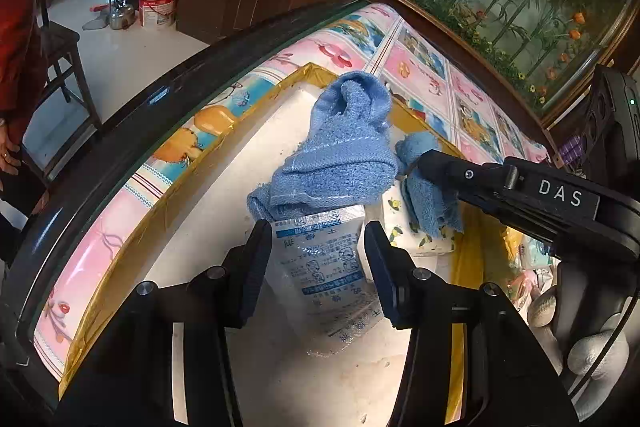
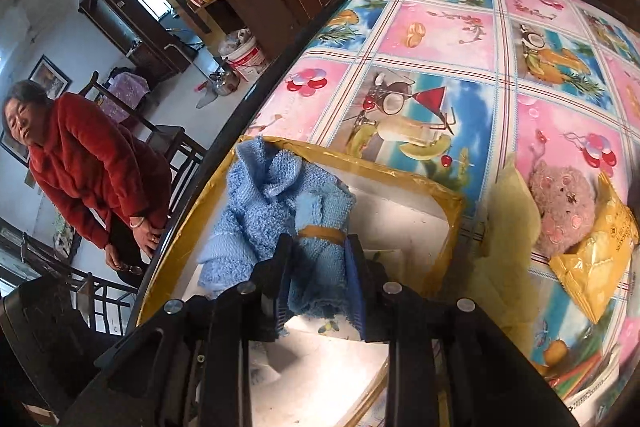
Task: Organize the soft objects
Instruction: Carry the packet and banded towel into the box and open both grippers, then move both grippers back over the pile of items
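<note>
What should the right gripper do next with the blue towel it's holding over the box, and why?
Probably lower and release. The right gripper is shut on the blue towel, which hangs over the white foam box with its bulk draped inside. The left gripper straddles a clear packet on the box floor, so setting the towel down beside it looks like the natural step.
</note>
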Demonstrator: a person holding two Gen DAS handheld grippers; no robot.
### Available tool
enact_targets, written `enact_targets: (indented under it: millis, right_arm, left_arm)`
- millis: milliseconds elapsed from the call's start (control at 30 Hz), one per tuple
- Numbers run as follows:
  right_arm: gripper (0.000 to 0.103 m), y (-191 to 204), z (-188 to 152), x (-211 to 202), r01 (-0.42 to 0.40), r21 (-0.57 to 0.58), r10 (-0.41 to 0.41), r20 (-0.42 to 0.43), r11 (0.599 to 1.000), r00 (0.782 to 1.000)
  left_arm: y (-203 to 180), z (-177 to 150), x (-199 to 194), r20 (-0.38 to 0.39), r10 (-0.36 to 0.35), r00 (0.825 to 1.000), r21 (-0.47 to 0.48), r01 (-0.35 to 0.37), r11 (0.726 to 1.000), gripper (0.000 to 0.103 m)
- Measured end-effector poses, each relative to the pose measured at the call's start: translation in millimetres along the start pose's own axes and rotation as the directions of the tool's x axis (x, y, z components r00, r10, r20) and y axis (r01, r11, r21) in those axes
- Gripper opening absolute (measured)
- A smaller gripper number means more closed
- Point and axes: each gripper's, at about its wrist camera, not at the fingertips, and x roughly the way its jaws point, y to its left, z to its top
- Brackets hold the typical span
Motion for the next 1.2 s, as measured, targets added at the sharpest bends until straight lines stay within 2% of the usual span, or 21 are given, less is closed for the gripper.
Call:
enact_targets:
  millis: [133,233,333,433,533,567,667,967,1033,1133,1200]
  right_arm:
    - [0.043,0.8,-0.9,-12.1,-0.015,-0.001,0.015,0.032,1.0,0.999]
    - [0.043,-3.9,-3.6,-29.2,-0.025,0.01,0.024,0.073,1.0,0.997]
    - [0.043,-8.4,-5.9,-34.5,-0.049,0.024,0.047,0.07,0.999,0.996]
    - [0.043,-8.5,-12.2,-43.4,-0.063,0.033,0.06,0.081,0.997,0.995]
    - [0.043,-10.2,-24.2,-59.3,-0.085,0.026,0.082,0.1,0.996,0.992]
    - [0.043,-10.6,-29.4,-66.3,-0.084,0.02,0.082,0.112,0.996,0.99]
    - [0.043,-20.6,-46.6,-91.2,-0.079,0.014,0.076,0.154,0.997,0.985]
    - [0.043,-87.3,-94.6,-157.2,0.006,0.089,-0.029,0.264,0.996,0.964]
    - [0.043,-104.5,-104.7,-169.9,0.026,0.116,-0.058,0.282,0.993,0.958]
    - [0.043,-134.5,-119.3,-187.3,0.045,0.169,-0.096,0.311,0.985,0.945]
    - [0.044,-154.7,-129.4,-197.0,0.06,0.212,-0.129,0.331,0.975,0.935]
  left_arm:
    - [-8.4,-0.6,-14.5,0.036,0.006,0.999,0.017,-0.007,1.0,0.048]
    - [-20.2,-3.0,-27.1,0.072,0.046,0.996,0.056,-0.05,0.997,0.048]
    - [-30.5,-6.1,-41.3,0.128,0.096,0.987,0.088,-0.107,0.99,0.048]
    - [-40.7,-10.7,-58.1,0.214,0.199,0.956,0.114,-0.226,0.967,0.048]
    - [-52.2,-17.3,-72.6,0.299,0.294,0.908,0.146,-0.348,0.926,0.054]
    - [-54.7,-19.0,-76.2,0.319,0.307,0.897,0.153,-0.369,0.917,0.062]
    - [-65.6,-25.1,-84.0,0.358,0.315,0.879,0.181,-0.396,0.9,0.064]
    - [-108.5,-46.4,-81.2,0.331,0.278,0.902,0.273,-0.373,0.886,0.064]
    - [-117.4,-48.9,-76.3,0.297,0.254,0.92,0.299,-0.343,0.891,0.064]
    - [-122.1,-50.0,-65.9,0.197,0.199,0.96,0.293,-0.251,0.922,0.063]
    - [-127.1,-53.2,-58.3,0.137,0.148,0.979,0.287,-0.182,0.941,0.063]
